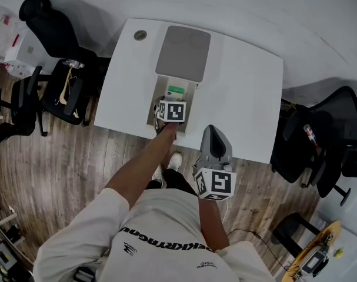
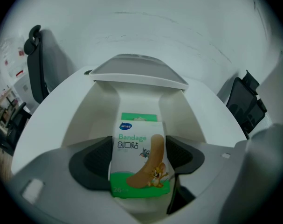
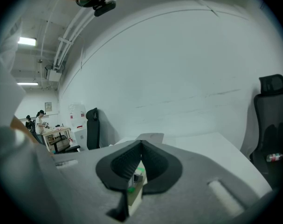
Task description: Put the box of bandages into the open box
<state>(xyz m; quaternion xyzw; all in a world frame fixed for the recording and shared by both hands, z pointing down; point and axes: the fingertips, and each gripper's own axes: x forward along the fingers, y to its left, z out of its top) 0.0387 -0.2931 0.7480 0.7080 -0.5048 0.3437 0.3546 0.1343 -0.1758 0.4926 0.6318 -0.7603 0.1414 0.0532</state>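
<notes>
The box of bandages, white and green with a cartoon plaster print, stands upright between the black pads of my left gripper, which is shut on its two sides. It hangs inside the white open box, whose grey lid is folded back behind. From the head view the left gripper reaches down into the open box, and a green strip of the bandage box shows. My right gripper rests over the table's near edge, apart from the box, its jaws shut and holding nothing.
The open box sits mid-table on a white table with a round grommet at its far left corner. Black office chairs stand at the left and right. A person is far off in the room.
</notes>
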